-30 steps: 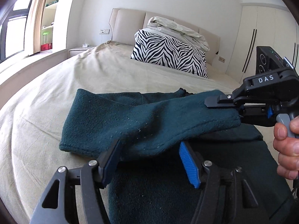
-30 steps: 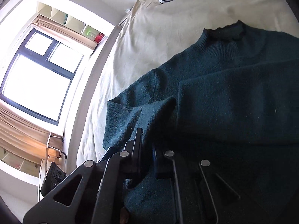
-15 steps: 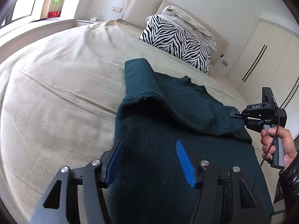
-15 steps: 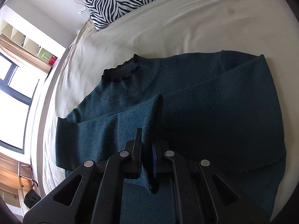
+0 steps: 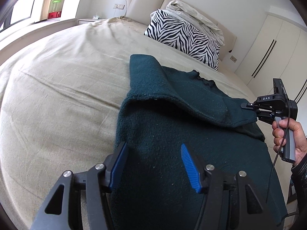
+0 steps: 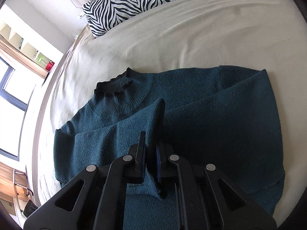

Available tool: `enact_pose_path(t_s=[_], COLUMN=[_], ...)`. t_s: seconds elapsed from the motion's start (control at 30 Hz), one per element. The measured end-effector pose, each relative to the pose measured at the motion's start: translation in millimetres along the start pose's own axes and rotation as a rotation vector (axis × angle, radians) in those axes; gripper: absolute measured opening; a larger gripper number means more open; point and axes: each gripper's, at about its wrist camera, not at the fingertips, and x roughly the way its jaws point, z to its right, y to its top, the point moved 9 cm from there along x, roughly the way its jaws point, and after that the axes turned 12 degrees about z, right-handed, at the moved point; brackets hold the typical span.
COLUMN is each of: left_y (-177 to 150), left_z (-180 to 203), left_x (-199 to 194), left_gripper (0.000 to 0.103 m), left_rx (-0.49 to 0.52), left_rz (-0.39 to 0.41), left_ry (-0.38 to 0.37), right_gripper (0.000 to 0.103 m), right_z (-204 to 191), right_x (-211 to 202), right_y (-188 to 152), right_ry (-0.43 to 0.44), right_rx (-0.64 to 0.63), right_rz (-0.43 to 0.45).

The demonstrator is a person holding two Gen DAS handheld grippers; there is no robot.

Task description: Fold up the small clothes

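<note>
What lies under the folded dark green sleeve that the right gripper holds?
The dark green knitted sweater's body lies under the sleeve held by the right gripper; the bed below is covered.

A wide bed (image 5: 57, 80) with a beige cover carries everything. A dark teal sweater (image 5: 172, 163) lies flat on its near right part, one sleeve folded across the body. A zebra-striped pillow (image 5: 182, 38) sits at the far end by the headboard (image 5: 145, 0).
</note>
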Motion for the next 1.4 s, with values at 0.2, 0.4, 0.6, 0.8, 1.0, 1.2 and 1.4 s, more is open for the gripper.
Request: enact_pose_path(t_s=[0.2, 0.4, 0.6, 0.8, 1.0, 1.2, 1.4], left_y=[-2.4, 4.5, 54.7, 116.3, 134.8, 114.2, 107.9], left_z=[-3.2, -6.2, -8.8, -2.7, -0.8, -26.5, -25.1], left_x=[0.6, -2.1, -6.6, 42.7, 122.9, 166.4, 148.7], left_gripper=[0.061, 0.06, 0.057, 0.057, 0.057, 0.031, 0.037], left_rx=[-0.007, -0.039, -0.148, -0.258, -0.311, -0.329, -0.332], left_rz=[-0.002, -0.006, 0.04, 0.021, -0.095, -0.179, -0.172], left_ry=[-0.001, -0.012, -0.088, -0.24, -0.305, -0.277, -0.308], right_gripper=[0.007, 0.008, 0.015, 0.062, 0.063, 0.061, 0.061], right_z=[19.1, 38.4, 43.2, 49.7, -1.2, -27.9, -19.8], right_x=[6.7, 14.0, 7.5, -24.8, -30.5, 0.6, -0.1], right_y=[-8.2, -19.4, -20.3, -16.8, -26.6, -53.1, -51.7], right_ry=[-0.039, 0.033, 0.063, 0.122, 0.355, 0.381, 0.439], right_rx=[0.018, 0.156, 0.211, 0.31, 0.252, 0.181, 0.244], right_rz=[-0.03, -0.039, -0.048, 0.074, 0.021, -0.09, -0.076])
